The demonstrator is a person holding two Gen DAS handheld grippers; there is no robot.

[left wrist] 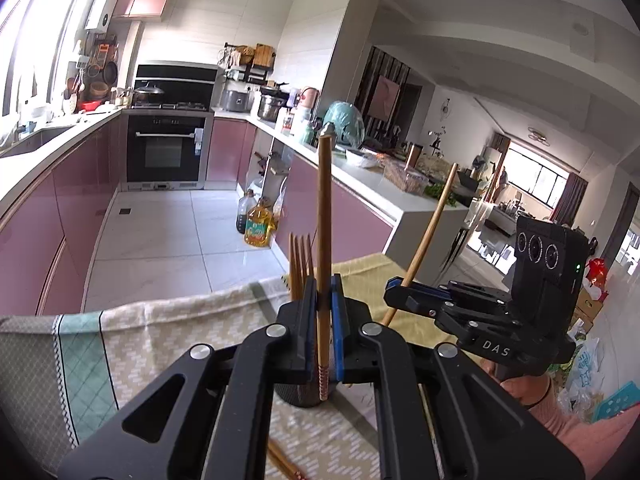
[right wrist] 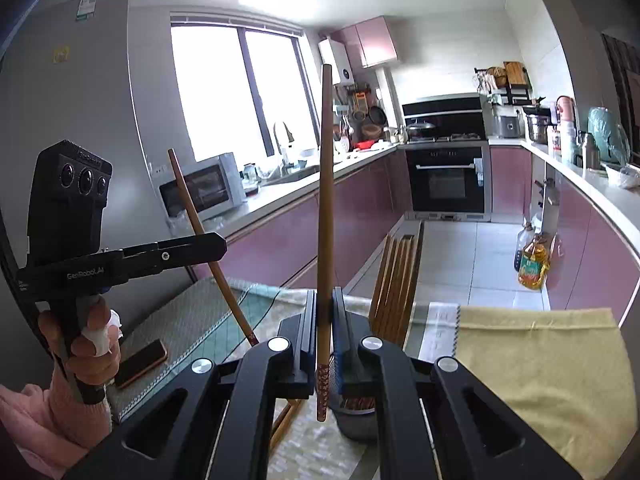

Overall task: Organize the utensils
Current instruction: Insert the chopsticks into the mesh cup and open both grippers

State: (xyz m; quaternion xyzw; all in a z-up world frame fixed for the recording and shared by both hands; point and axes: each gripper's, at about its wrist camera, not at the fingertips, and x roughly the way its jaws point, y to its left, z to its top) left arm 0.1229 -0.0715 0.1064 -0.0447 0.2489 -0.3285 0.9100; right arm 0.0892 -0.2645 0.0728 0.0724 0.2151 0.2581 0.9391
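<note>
Woven cloth (left wrist: 160,340), cream and green, spread under everything, with the dark holder (left wrist: 298,398) standing on it as the reference point.

Left gripper (left wrist: 324,292) directly above the holder, blue pads pressed together on the left chopstick (left wrist: 324,220), held near upright. Patterned lower tip right at the holder's rim; inside or just over it, impossible to say.

Right gripper (left wrist: 394,290) just right of the holder in the left wrist view, likewise pinched tight on the right chopstick (left wrist: 432,224), slanting up and away. In its own view, that stick's decorated tip hanging just beside the holder's rim, not clearly in.

Phone (right wrist: 140,364) flat on the cloth, well to the left of the holder, not part of the job.

Already sorted: a bundle of chopsticks (left wrist: 300,264) standing in the holder, leaning against its far side.

Not yet sorted: the two sticks in the grippers, plus loose chopsticks (left wrist: 280,460) lying on the cloth on the near side of the holder, half hidden under the left gripper's body.

Judging by that, somewhere past the midpoint: one pair on the way in, a last few to collect. Next, probably, a straight drop for each stick, tips down, with a risk of clipping the rim or knocking the standing bundle.
</note>
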